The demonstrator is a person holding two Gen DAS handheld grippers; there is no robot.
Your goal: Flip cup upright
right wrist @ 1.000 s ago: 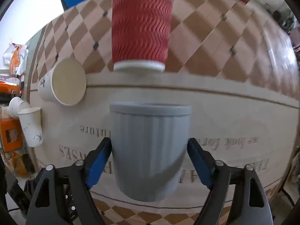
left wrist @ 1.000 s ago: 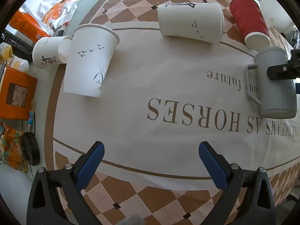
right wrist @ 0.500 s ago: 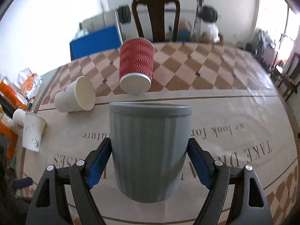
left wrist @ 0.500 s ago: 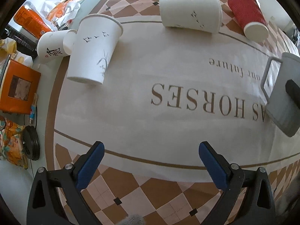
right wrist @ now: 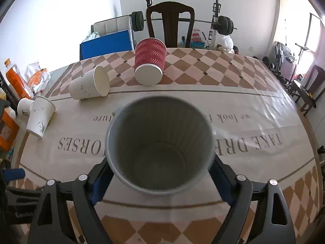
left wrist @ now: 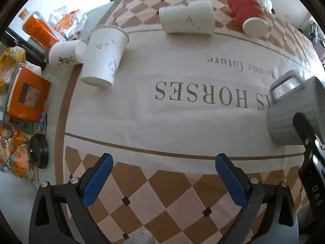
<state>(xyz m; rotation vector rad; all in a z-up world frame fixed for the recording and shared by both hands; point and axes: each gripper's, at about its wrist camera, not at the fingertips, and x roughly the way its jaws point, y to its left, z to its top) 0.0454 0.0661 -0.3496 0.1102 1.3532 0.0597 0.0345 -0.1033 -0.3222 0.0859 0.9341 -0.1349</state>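
Note:
My right gripper is shut on a grey ribbed mug and holds it above the tablecloth, tilted so its open mouth faces the camera. In the left wrist view the mug shows at the right edge, handle toward the left, with the right gripper's finger across it. My left gripper is open and empty over the near checkered edge of the tablecloth.
A red ribbed paper cup and a white paper cup lie on their sides at the far edge. Another white cup stands upside down at the left, beside a small one. Packets and an orange bottle crowd the left.
My right gripper has lifted the grey mug and turned it, so its mouth now faces the camera instead of its side. The left gripper has drawn back slightly, still open.

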